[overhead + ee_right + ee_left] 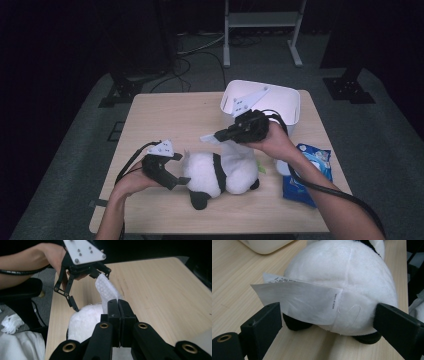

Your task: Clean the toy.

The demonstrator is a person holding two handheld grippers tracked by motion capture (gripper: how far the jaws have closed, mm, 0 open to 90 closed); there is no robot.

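A black-and-white panda plush (220,175) lies on the wooden table (165,120), towards the front. My left gripper (182,168) is open, one jaw on each side of the plush's white rear (347,277), without pressing it. A white sewn-in label (302,300) hangs off that rear. My right gripper (219,135) hovers just above the plush, shut on a white textured cloth (107,288) that droops towards the plush. The left gripper (91,288) also shows beyond the cloth in the right gripper view.
A white plastic bin (287,100) stands at the back right of the table. A blue snack packet (307,172) lies at the right edge under the right forearm. The table's left and far-left parts are bare wood.
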